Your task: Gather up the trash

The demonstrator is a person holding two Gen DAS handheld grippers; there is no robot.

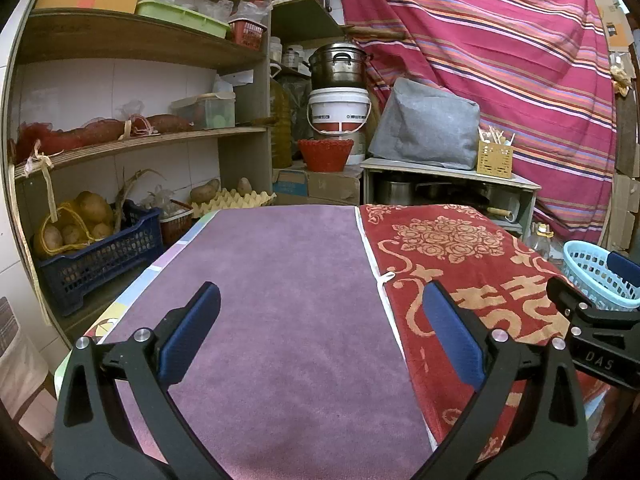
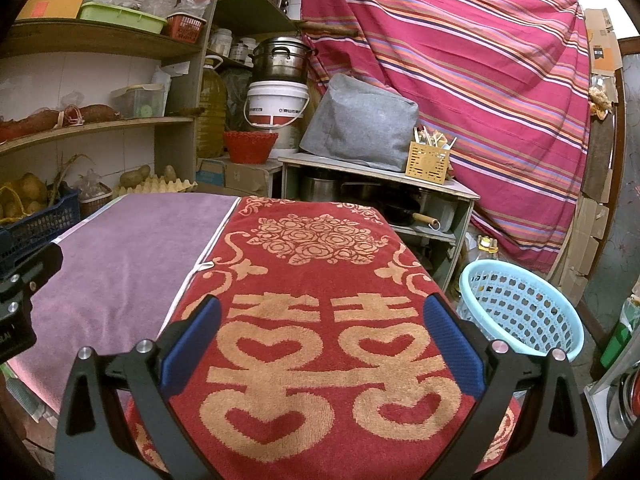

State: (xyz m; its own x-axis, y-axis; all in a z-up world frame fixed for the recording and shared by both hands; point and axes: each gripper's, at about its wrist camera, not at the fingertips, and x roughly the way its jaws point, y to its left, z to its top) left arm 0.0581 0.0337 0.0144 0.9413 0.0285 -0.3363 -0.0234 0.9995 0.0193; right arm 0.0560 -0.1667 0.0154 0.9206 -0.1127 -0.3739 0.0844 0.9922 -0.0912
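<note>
no trash shows on the counter (image 1: 280, 280) in either view, so nothing gives a direction or long axis to report; there is no piece of litter to point at. the likely receptacle, a light blue perforated basket (image 2: 520, 312), stands upright on the floor just off the counter's right edge, mouth up, and whether anything lies in it i cannot tell (the holes show only dark floor behind). judging from the bare cloths, either the collecting is finished or it has not begun with anything visible here.

the left tongs (image 1: 320, 328) hang above the purple towel (image 1: 260, 260) with fingers spread wide and nothing between them. the right tongs (image 2: 320, 340) hover over the red towel with gold hearts and roses (image 2: 316, 280), equally spread and empty. the two towels lie side by side, edges touching. beyond are shelves with potatoes (image 1: 88, 212), an egg tray (image 1: 236, 200) and a striped curtain (image 2: 460, 80).
</note>
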